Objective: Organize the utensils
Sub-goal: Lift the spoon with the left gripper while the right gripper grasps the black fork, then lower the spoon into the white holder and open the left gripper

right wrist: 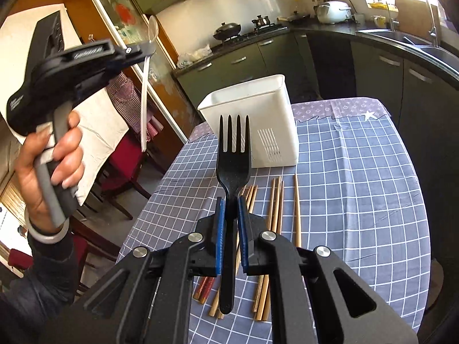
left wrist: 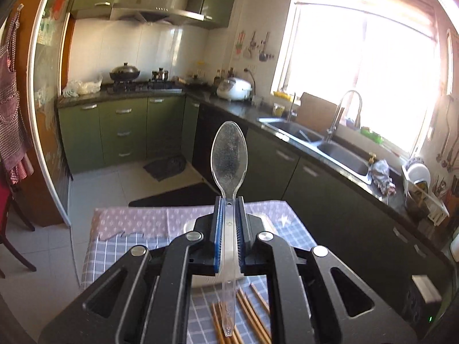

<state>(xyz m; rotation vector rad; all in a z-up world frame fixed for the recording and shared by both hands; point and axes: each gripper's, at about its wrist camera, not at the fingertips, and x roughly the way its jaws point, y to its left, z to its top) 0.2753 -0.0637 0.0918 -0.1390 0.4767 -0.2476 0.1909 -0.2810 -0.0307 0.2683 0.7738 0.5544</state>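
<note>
My left gripper is shut on a clear plastic spoon, bowl pointing up and away, held high above the table. The spoon also shows in the right wrist view, hanging from the left gripper at upper left. My right gripper is shut on a black plastic fork, tines up, above the table. A white utensil holder stands on the table beyond the fork. Several wooden chopsticks lie on the cloth below the right gripper, and some show in the left wrist view.
The table has a grey checked cloth. Dark red chairs stand at its left side. Green kitchen cabinets, a stove and a sink line the walls behind.
</note>
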